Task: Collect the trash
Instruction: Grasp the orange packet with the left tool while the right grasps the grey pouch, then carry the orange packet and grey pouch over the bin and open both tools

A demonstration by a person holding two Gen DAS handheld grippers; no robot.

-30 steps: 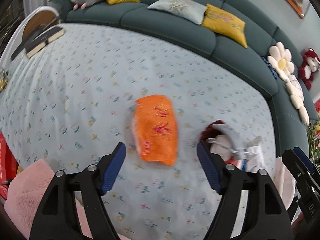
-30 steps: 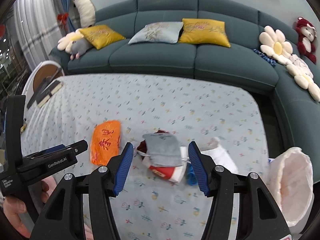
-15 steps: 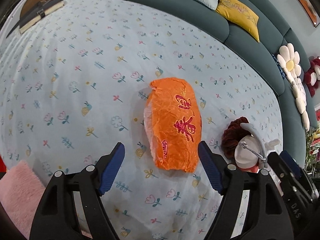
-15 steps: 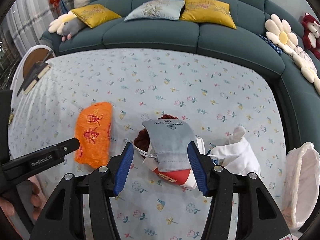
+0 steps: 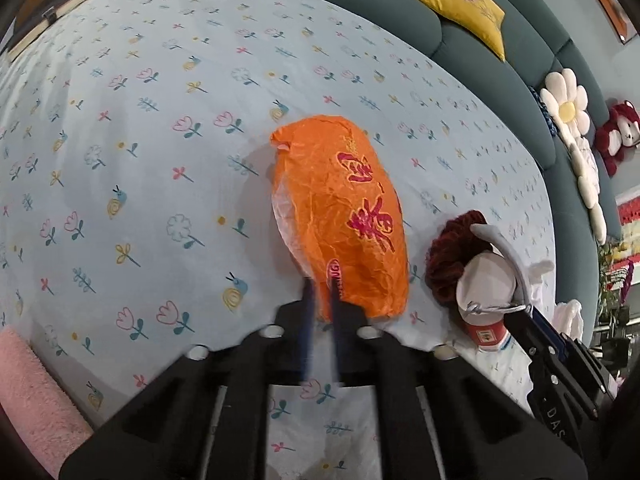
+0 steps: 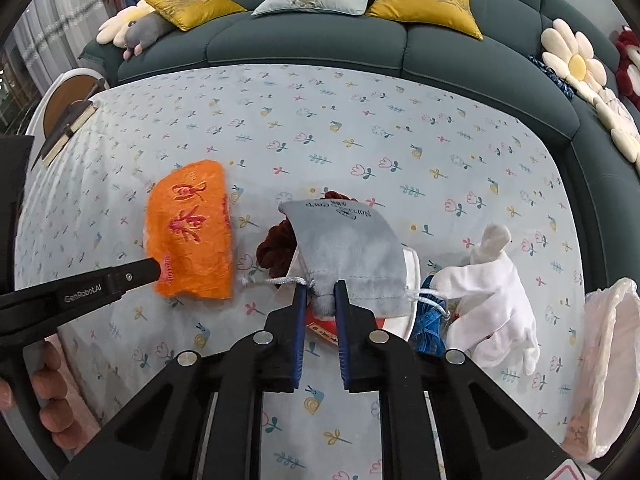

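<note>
A crinkled orange plastic bag [image 5: 344,216] with red characters lies on the flowered tablecloth [image 5: 140,140]. My left gripper [image 5: 321,292] is closing on its near edge, and the blue pads pinch the plastic. The same bag [image 6: 192,232] shows in the right wrist view with the left gripper [image 6: 158,268] at its corner. My right gripper [image 6: 320,292] is closing on the hem of a grey drawstring pouch [image 6: 344,244], fabric bunched between the pads. Under the pouch lie a dark red woolly item [image 6: 276,248] and a red-and-white paper cup [image 5: 486,288].
A white glove [image 6: 496,292] and a blue scrap [image 6: 430,320] lie right of the pouch. An open white plastic bag [image 6: 604,360] sits at the table's right edge. A pink towel [image 5: 36,400] is near left. Books [image 6: 68,128] lie far left, and a teal sofa [image 6: 320,40] curves behind.
Both grippers came down onto the table and went from wide open to closed, the left onto the orange bag's edge, the right onto the grey pouch's hem.
</note>
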